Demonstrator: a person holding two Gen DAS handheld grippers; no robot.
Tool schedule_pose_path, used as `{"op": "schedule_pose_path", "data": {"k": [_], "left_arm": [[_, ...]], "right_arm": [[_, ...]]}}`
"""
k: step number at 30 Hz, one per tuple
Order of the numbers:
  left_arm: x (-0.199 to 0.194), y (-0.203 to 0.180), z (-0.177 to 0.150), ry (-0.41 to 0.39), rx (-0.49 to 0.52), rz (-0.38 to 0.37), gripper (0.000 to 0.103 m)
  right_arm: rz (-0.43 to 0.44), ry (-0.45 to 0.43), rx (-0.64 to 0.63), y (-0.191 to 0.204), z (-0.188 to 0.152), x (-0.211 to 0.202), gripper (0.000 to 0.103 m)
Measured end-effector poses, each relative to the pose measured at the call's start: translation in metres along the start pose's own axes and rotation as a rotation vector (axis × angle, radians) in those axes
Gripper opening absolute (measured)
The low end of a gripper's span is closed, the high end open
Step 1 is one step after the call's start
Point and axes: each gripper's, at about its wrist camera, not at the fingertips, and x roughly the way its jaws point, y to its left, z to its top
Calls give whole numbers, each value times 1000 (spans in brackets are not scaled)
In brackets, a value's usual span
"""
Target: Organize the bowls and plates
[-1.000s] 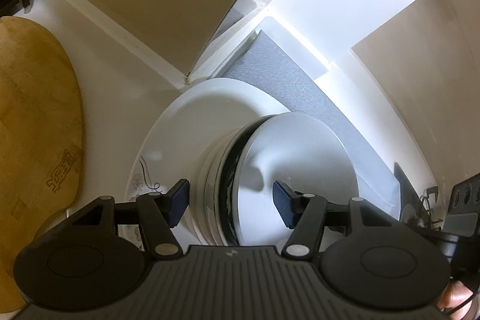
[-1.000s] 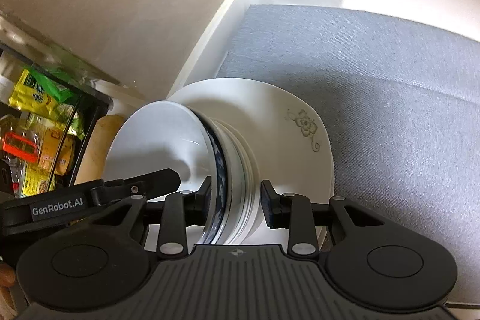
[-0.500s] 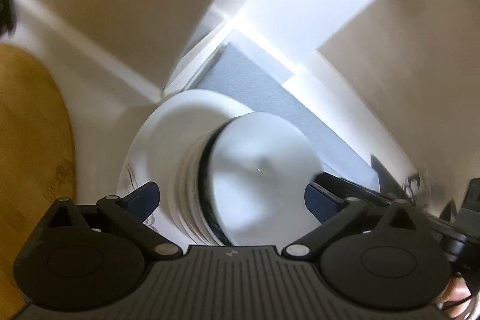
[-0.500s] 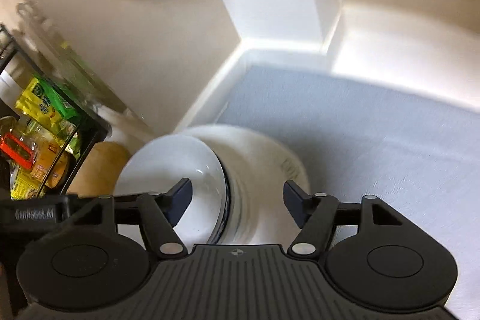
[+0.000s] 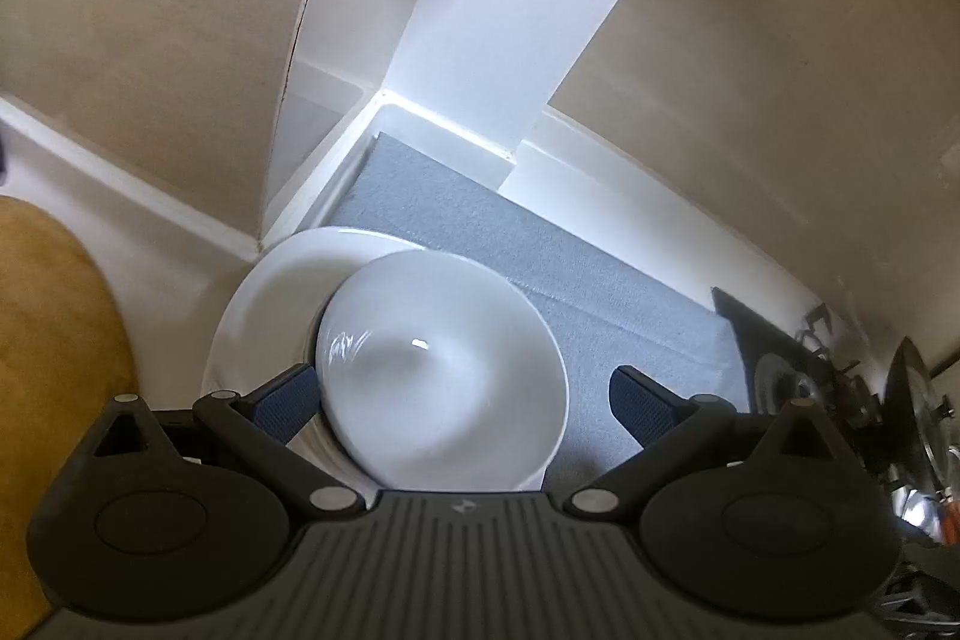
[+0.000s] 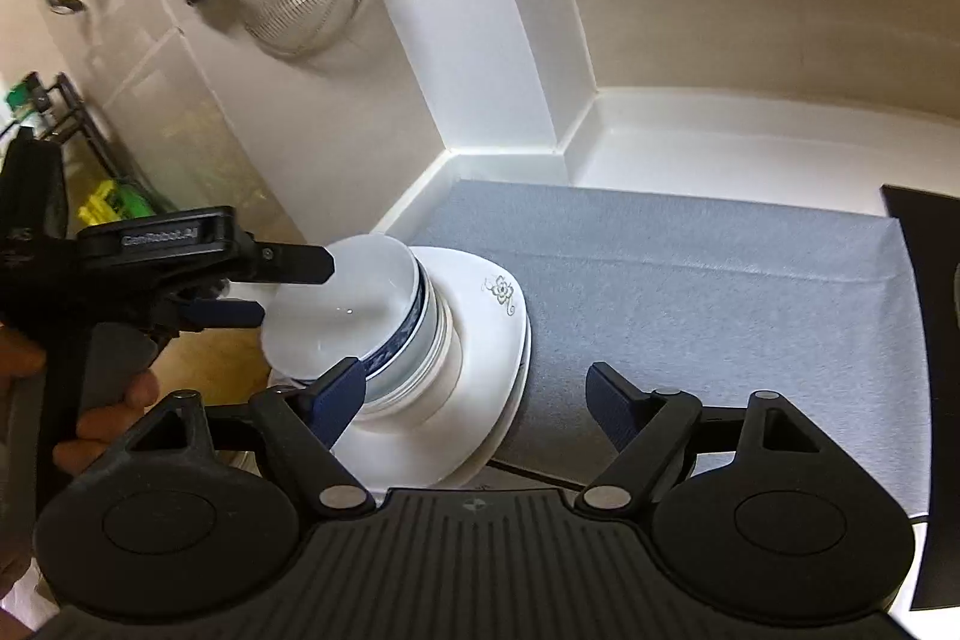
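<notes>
Atop, bowls (image 6: 360, 322) nested, plate (image 6: 480, 388) beneath

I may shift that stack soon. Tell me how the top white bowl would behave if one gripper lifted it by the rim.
The top bowl looks glazed and glossy, so it would probably be slippery between the pads. It seems rigid ceramic, likely fragile if dropped. Nested in the bowls beneath it on the plate, it may drag them slightly.
</notes>
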Motion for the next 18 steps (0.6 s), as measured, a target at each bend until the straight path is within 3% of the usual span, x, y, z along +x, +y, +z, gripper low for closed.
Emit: {"op": "schedule_pose_path", "data": {"k": [7,18], "left_arm": [[-28,-24,-17,-55,11,100,103],[-64,-56,-63,-119,-20,140,103]], "right_arm": [[34,-69,10,-17,-14,-32,86],[154,-62,-37,-25,-32,-48,88]]}}
